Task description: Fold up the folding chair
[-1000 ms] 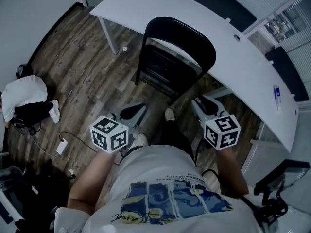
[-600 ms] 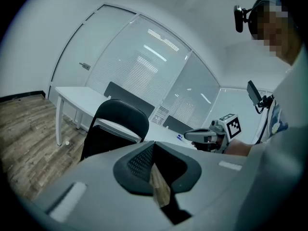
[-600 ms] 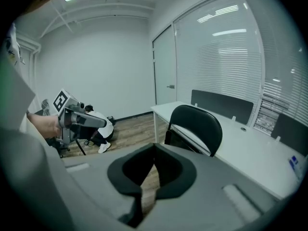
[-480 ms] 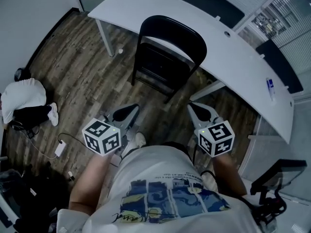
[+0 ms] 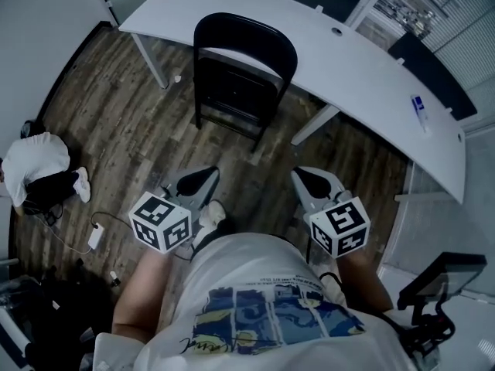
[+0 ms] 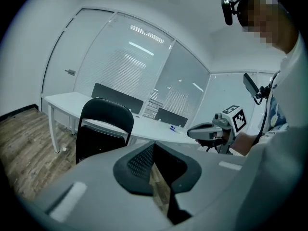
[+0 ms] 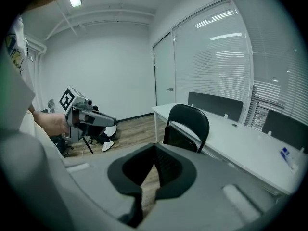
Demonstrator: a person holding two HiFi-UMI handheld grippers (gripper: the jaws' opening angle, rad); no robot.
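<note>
Head view, person standing, shirt front fills 6 o'clock.

- Folding chair (image 5: 244, 46): black, upright and unfolded on the wood floor (image 5: 116, 107), at 12 o'clock from the person. Its rounded backrest overlaps the near edge of the white desk (image 5: 363, 76); cannot tell whether the two touch. Neither gripper touches the chair; both are well short of it.
- Desk: long and curved, running from 11 o'clock round to 3 o'clock. A small blue-and-white item (image 5: 418, 108) lies on it at 2 o'clock, too small to identify.
- Left gripper (image 5: 197, 180): at 7 o'clock of the chair, marker cube toward the person, nose pointing toward the chair. In the left gripper view the jaws are pressed together with nothing between them; the chair sits at 10 o'clock beyond them.
- Right gripper (image 5: 313, 182): at 5 o'clock of the chair, level with the left one, the two well apart. In the right gripper view the jaws are closed, pads meeting, nothing held; the chair stands at 1 o'clock beyond them.
- Floor, 9 o'clock: a white bundle (image 5: 35, 149) over something dark, a shoe just beside it. At 8 o'clock, a small white block on a cable (image 5: 97, 235).
</note>
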